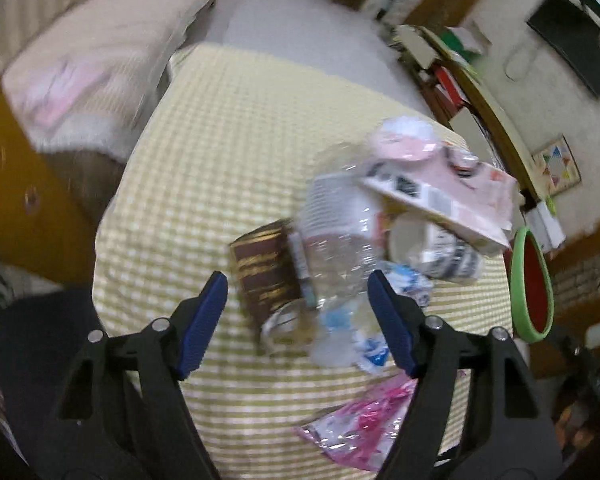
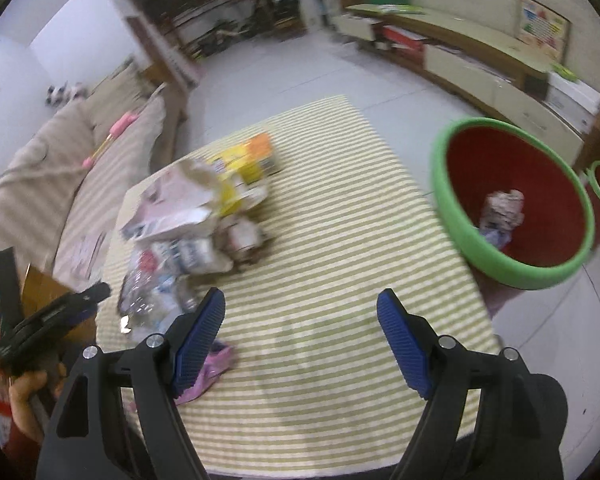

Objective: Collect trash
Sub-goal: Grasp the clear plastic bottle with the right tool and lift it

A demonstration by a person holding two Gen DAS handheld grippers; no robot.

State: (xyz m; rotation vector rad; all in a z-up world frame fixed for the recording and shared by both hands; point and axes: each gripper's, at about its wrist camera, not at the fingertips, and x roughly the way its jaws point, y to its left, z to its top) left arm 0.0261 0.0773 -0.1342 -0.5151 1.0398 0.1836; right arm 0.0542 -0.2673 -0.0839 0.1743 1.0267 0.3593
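below, trash pile (image 1: 352, 248) beyond open left gripper (image 1: 298, 288), untouched

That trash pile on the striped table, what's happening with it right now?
A person holds a gripper in each hand over the striped table. The left gripper is open above a crushed clear bottle and a brown can in the pile. The right gripper is open and empty. The green-rimmed red bin beside the table holds one crumpled piece.

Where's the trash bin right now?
In the right wrist view, the green-rimmed red bin sits off the striped table's right edge, with crumpled trash inside.
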